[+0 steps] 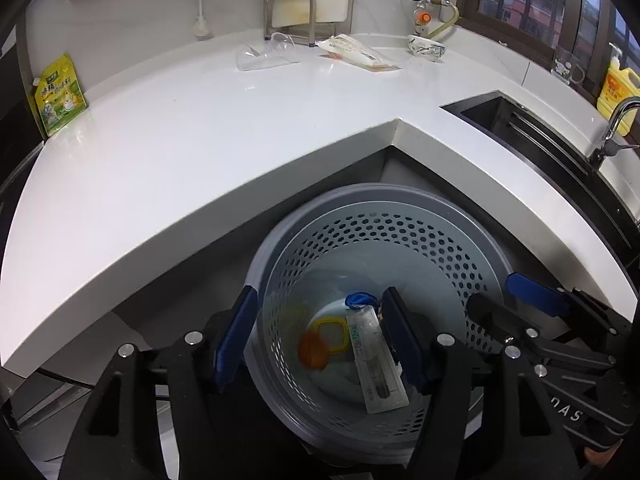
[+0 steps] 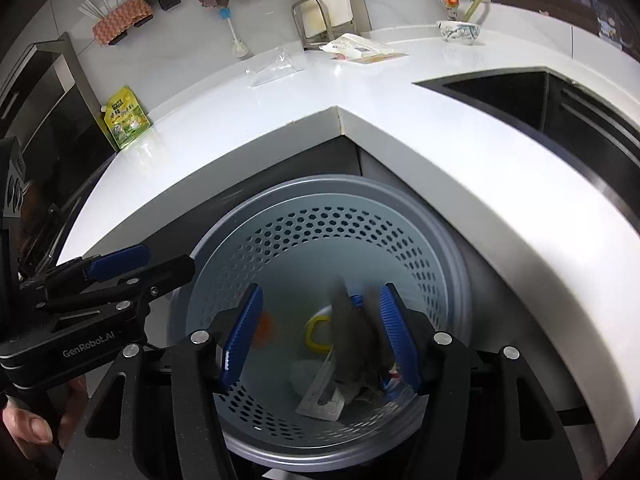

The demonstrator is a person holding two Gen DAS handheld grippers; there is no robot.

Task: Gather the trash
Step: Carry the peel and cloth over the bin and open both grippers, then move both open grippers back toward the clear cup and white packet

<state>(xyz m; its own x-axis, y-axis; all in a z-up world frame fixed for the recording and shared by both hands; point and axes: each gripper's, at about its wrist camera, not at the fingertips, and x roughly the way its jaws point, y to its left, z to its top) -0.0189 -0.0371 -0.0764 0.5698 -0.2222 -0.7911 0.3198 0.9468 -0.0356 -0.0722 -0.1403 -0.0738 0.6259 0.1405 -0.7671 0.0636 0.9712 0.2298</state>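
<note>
Grey perforated plastic trash bin (image 1: 400, 240) sits on the floor in the inside corner of the white L-shaped countertop (image 1: 200, 140), both grippers hovering right over its mouth. Already in the bin: a clear flat blister pack with green print (image 1: 374, 360), a yellow plastic ring (image 1: 330, 334), an orange round piece (image 1: 314, 350) and a small blue item (image 1: 360, 300). In the right wrist view a blurred grey-brown scrap (image 2: 356, 344) sits between the fingers above the bin floor; looks like it's dropping, can't tell for sure. Left gripper (image 1: 320, 336): fingers apart, nothing between them. Right gripper (image 2: 320, 336): fingers apart too, not clamped on the scrap. Left on the counter, well away near the back wall: a tipped-over clear plastic cup (image 1: 266, 54), a flat white-and-orange wrapper (image 1: 358, 54), and a green-yellow stand-up pouch (image 1: 60, 94) at the far left edge, which may or may not be trash. White patterned bowl (image 1: 426, 48) by the gas fitting is likely not trash. My read: roughly half done, at least two pickups to go.
</note>
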